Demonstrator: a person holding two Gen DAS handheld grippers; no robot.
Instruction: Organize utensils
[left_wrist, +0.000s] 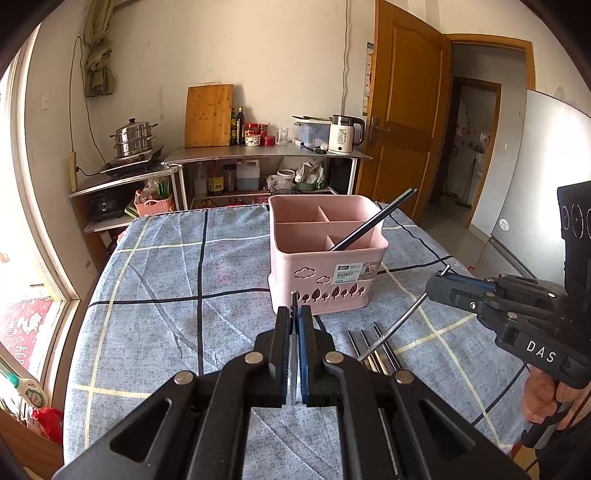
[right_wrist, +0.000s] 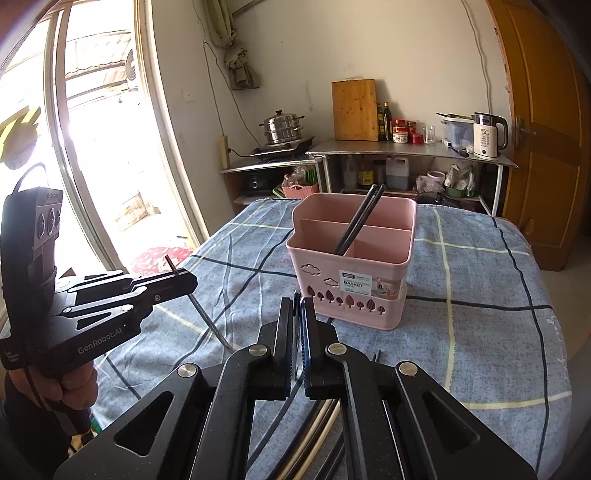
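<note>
- The pink basket (left_wrist: 325, 258) is seen standing upright on the surface (left_wrist: 166, 280), which is covered by a blue checked cloth.
- A pair of dark chopsticks (left_wrist: 373, 221) is leaned in the basket's near compartment, their tips raised above the rim.
- The left gripper (right_wrist: 184, 282) is closed on a single metal chopstick (right_wrist: 207, 317), which is held tilted with its lower end near the cloth.
- The right gripper (left_wrist: 434, 286) is likewise closed on a thin metal chopstick (left_wrist: 399, 328), slanted down towards the cloth.
- More chopsticks (left_wrist: 373, 349) are laid flat on the cloth, just in front of the basket and beneath the slanted one.
- Behind the surface, a steel counter (left_wrist: 266, 153) is loaded with a cutting board (left_wrist: 208, 116), bottles and a white kettle (left_wrist: 343, 134); a steamer pot (left_wrist: 133, 138) is set on a lower shelf beside it.
</note>
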